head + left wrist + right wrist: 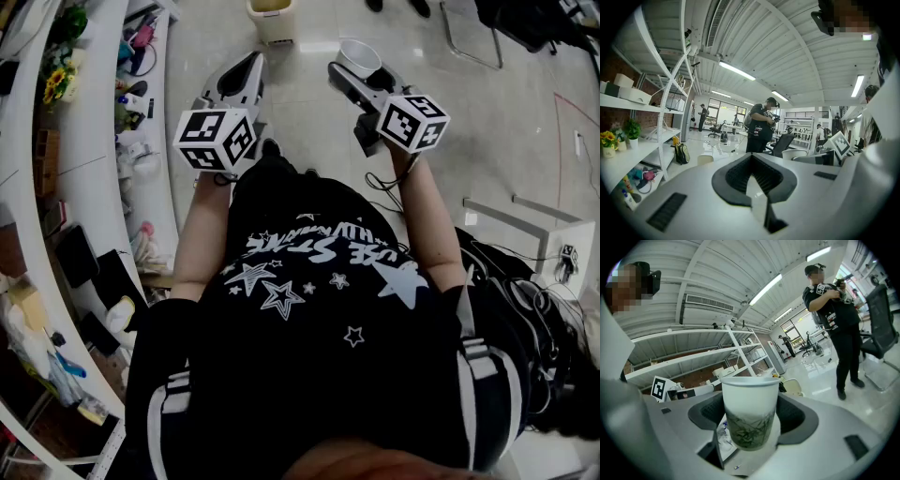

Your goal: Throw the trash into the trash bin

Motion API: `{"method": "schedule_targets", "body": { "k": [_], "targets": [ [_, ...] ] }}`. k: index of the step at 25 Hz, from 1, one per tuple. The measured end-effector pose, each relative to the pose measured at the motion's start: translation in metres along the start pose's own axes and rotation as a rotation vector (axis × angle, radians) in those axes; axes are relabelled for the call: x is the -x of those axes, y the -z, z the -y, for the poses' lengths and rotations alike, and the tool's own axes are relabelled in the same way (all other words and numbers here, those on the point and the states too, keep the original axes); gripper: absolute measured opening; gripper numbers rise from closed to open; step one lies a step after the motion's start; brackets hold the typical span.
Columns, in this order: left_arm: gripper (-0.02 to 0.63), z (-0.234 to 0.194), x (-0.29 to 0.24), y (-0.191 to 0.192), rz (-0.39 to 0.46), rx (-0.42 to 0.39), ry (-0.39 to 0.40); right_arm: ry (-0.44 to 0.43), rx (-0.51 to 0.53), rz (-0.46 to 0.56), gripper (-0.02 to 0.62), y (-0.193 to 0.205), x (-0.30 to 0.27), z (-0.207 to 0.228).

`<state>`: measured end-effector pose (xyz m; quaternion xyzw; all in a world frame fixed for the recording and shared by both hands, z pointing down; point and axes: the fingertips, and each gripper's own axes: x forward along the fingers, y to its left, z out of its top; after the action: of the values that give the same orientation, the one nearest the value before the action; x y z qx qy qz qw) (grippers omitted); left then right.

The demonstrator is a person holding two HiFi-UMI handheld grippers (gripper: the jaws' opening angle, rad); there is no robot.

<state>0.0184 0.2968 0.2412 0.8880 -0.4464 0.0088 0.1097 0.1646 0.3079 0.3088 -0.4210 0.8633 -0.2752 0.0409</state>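
The job is about half done, by my reckoning: the trash is picked up but not yet dropped. The right gripper (356, 67) has its jaws spread wide and clamped on the sides of a white paper cup (750, 408), held upright, with a dark clump of wet green leaves showing through its lower wall. The left gripper (249, 70) carries nothing, and its ribbed black pads meet at the tips. Both tools are held out in front of the person's chest, pointing roughly level. The cream-coloured plastic trash bin (272, 21) stands on the floor a little way ahead, between the two grippers' lines and well apart from the cup, so what is left is to walk up, bring the cup over the bin's mouth and let go. The floor (319, 122) is pale, glossy tile. On the person's left runs a long curved white shelf (94, 141) cluttered with oddments and a pot of yellow flowers (56, 82). Overhead is a white ribbed ceiling with strip lights; another person in black (834, 319) stands farther off beside an office chair (881, 319).
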Motion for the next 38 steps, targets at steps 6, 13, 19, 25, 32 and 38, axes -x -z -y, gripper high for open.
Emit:
{"method": "schedule_targets", "body": {
  "k": [6, 13, 19, 25, 32, 38],
  "targets": [
    [0.009, -0.021, -0.029, -0.009, 0.011, -0.013, -0.001, 0.02, 0.036, -0.005, 0.334, -0.018, -0.024, 0.021],
    [0.011, -0.059, -0.075, -0.012, -0.005, -0.011, 0.001, 0.042, 0.06, -0.015, 0.334, -0.042, -0.066, 0.047],
    [0.011, -0.11, -0.109, -0.02, -0.019, 0.008, 0.004, 0.06, 0.069, -0.032, 0.334, -0.058, -0.123, 0.059],
    [0.011, -0.166, -0.132, -0.036, -0.019, 0.025, 0.024, 0.085, 0.078, -0.039, 0.334, -0.077, -0.184, 0.058],
    [0.009, -0.222, -0.162, -0.052, -0.007, 0.038, 0.05, 0.11, 0.1, -0.045, 0.334, -0.1, -0.249, 0.065],
    [0.009, -0.261, -0.183, -0.052, -0.038, 0.053, 0.077, 0.137, 0.118, -0.079, 0.334, -0.102, -0.296, 0.071]
  ]
}}
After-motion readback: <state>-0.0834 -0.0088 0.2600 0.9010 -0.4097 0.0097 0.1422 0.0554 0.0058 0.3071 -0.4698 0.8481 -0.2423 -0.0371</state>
